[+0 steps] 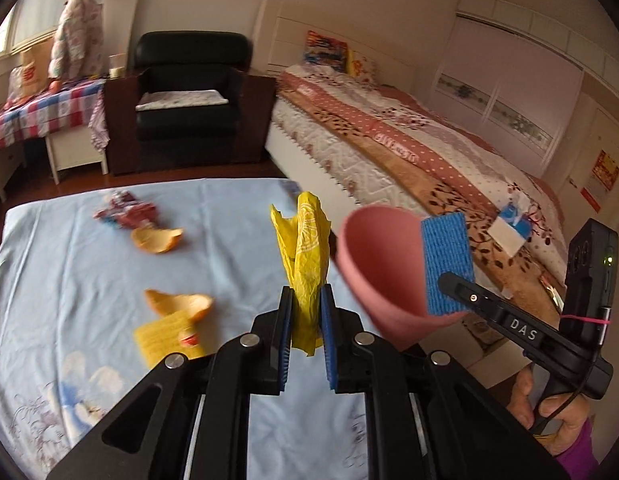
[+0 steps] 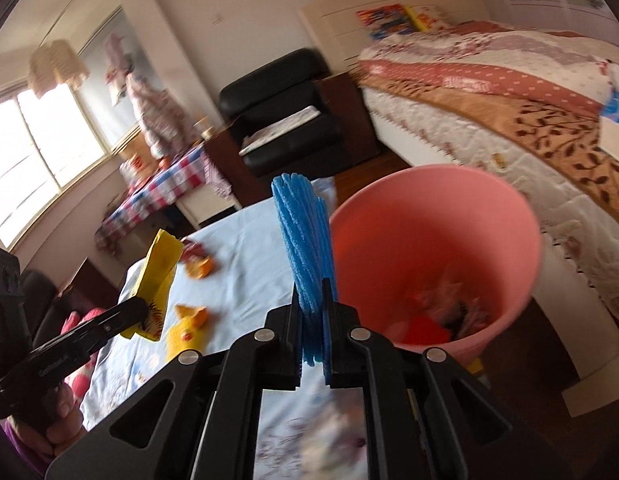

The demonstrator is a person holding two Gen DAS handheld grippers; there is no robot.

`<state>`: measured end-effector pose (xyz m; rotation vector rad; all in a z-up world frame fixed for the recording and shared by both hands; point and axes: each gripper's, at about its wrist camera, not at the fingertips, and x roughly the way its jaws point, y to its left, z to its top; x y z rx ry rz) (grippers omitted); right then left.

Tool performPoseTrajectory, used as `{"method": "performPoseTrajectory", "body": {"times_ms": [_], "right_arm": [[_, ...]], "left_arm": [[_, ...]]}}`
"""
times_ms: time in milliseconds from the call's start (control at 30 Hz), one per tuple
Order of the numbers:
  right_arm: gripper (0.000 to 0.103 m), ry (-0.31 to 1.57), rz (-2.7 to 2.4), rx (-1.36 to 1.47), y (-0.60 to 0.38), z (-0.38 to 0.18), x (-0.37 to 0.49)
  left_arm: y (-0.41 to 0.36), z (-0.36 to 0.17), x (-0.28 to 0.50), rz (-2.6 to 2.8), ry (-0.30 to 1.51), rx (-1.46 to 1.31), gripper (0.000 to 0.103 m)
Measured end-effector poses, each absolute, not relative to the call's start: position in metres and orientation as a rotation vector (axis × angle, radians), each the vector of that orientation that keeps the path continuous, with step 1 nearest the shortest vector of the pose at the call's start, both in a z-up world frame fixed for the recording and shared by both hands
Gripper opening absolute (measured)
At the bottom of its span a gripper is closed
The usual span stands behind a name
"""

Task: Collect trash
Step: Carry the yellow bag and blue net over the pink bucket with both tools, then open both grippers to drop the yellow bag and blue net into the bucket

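My left gripper (image 1: 305,300) is shut on a crumpled yellow plastic wrapper (image 1: 303,240) and holds it above the light blue table cloth (image 1: 89,280). It also shows in the right wrist view (image 2: 159,276). My right gripper (image 2: 313,292) is shut on a blue foam net (image 2: 305,236), right beside the rim of a pink bin (image 2: 433,248). In the left wrist view the blue net (image 1: 447,264) sits in front of the pink bin (image 1: 379,264). The bin holds several pieces of trash (image 2: 441,312).
On the cloth lie two orange peels (image 1: 157,240) (image 1: 181,304), a yellow foam net (image 1: 165,338) and a red wrapper (image 1: 125,212). A bed (image 1: 429,152) stands to the right, a black armchair (image 1: 189,92) behind, a checkered table (image 1: 41,108) at left.
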<state>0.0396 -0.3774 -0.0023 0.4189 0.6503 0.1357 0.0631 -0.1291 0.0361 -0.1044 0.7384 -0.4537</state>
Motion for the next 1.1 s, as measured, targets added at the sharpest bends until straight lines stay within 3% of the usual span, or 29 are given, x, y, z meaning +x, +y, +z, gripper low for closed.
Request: {"method": "performPoseTrajectory", "body": {"times_ms": [567, 1000, 1100], "right_arm": [[0.008, 0.637, 0.008, 0.44, -0.434, -0.017, 0.065], [0.008, 0.696, -0.03, 0.487, -0.448, -0.046, 0.079], [0.008, 0.703, -0.036, 0.492, -0.449, -0.048, 0.08]], "left_arm": [[-0.258, 0.02, 0.11, -0.568, 0.77, -0.038, 0.013], [-0.281, -0.024, 0.132, -0.54, 0.862, -0.015, 0.014], [-0.283, -0.027, 0.132, -0.532, 0.861, -0.012, 0.018]]}}
